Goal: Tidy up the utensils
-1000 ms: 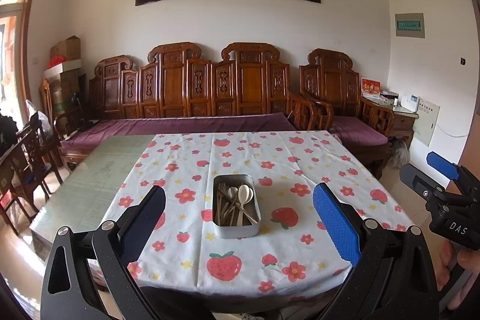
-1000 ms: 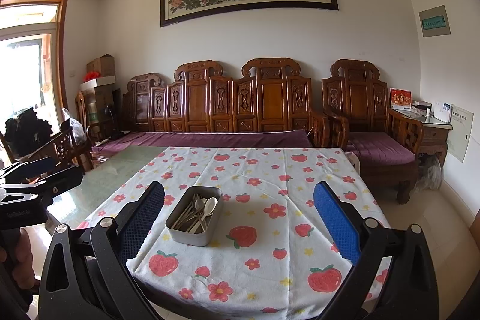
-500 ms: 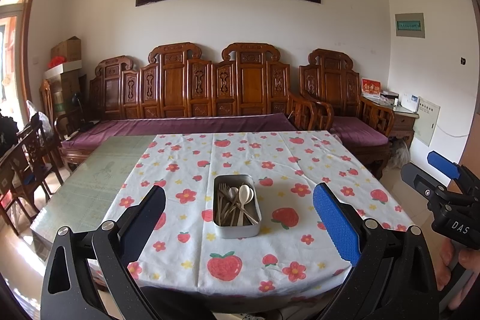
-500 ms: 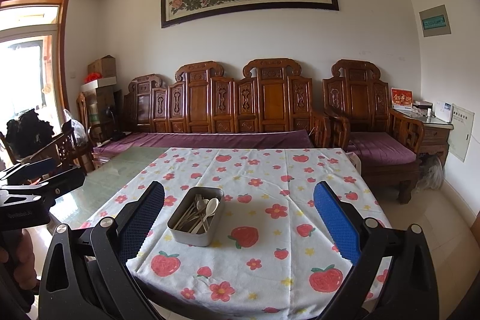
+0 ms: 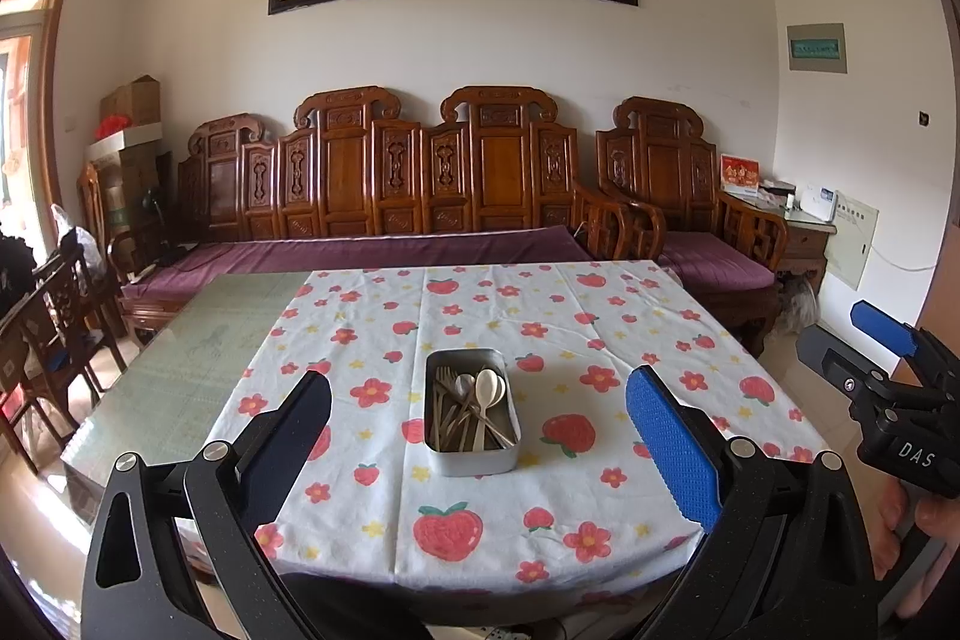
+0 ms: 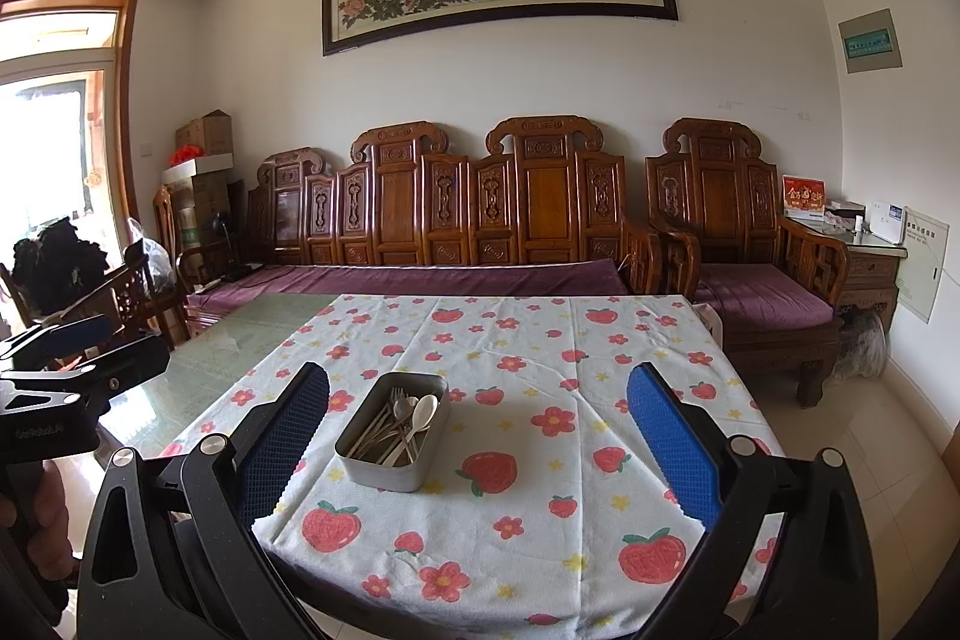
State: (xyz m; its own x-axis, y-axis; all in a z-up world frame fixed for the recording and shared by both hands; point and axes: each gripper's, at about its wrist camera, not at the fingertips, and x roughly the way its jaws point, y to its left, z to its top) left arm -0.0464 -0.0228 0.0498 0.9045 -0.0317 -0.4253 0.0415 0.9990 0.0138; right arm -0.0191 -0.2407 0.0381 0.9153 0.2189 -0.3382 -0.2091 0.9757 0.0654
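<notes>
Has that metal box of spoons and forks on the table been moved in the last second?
No. The metal box sits in the same spot on the tablecloth, just left of the same big printed strawberry, in the left wrist view.

A table with a greenish glass top stands in front of a wooden bench. A white cloth printed with strawberries and flowers covers most of it, leaving a bare strip of glass at 9 o'clock. On the cloth, a little toward 6 o'clock from the middle, sits a metal tin holding forks and spoons heaped together.
</notes>
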